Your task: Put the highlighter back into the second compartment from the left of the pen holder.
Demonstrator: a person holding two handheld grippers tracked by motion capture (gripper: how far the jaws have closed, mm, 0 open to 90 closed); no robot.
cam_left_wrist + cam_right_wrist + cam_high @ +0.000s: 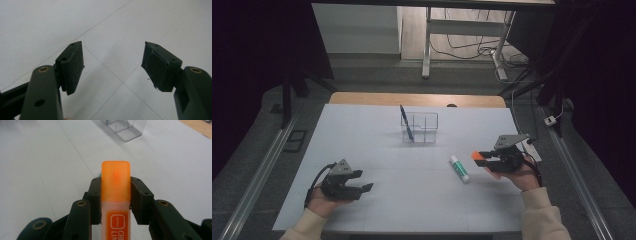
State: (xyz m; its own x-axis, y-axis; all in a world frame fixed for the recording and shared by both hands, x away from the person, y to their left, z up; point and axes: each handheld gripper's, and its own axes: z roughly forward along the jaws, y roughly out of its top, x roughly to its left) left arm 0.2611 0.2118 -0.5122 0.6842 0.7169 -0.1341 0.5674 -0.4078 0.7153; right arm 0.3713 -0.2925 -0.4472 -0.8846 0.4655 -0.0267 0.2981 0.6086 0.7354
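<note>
White sheeting covers the table, which sits in a dim room with a desk frame and loose cables on the floor at the top of the high view.

At the right of that view the right gripper is clenched on an orange highlighter, lifted clear of the table. In the right gripper view the jaws press on both sides of the highlighter just below its orange cap, which sticks out past the pads toward the upper middle of the frame.

At the lower left of the high view the left gripper rests low near the table, released; in the left gripper view its jaws stand wide apart with bare table between them.

Just left of the right gripper lies a glue stick, white with a green band, flat on the table. Near the centre stands a clear plastic organiser with a blue pen leaning in its left compartment, well apart from both grippers.
</note>
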